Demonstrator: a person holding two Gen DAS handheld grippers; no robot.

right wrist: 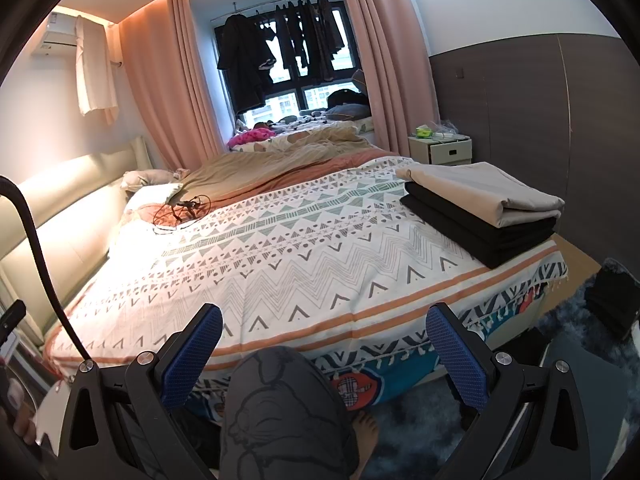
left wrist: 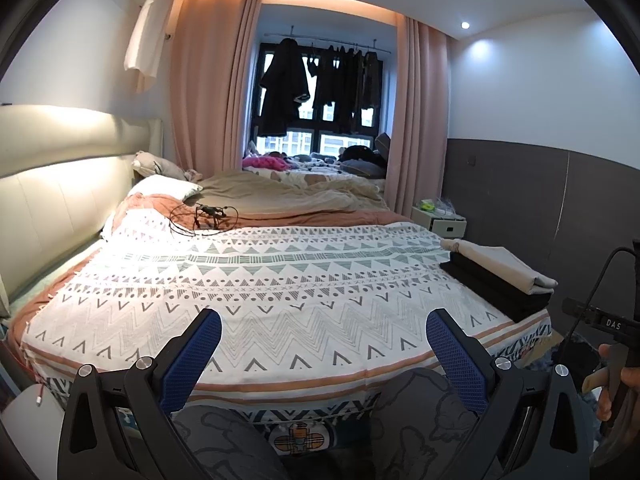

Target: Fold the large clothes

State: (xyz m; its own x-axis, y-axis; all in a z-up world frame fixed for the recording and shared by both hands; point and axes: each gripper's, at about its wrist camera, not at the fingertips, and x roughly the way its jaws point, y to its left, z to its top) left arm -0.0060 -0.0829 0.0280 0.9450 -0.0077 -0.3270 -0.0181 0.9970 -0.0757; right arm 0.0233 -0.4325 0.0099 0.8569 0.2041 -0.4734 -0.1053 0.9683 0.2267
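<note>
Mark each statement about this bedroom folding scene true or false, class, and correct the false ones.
1. Both the left gripper and the right gripper are open and hold nothing. True.
2. The folded beige cloth lies under the folded black cloth. False: the beige lies on top.
3. The tangled black cable rests near the white pillow. True.
4. The pink curtains are drawn across the window. False: they hang open at its sides.

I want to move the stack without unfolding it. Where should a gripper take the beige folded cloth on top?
Probably the beige folded cloth at its thick rounded fold edge facing the bed's foot, approached from that side with the right gripper, jaws open; the layers lie flat there atop the black folded cloth.
</note>
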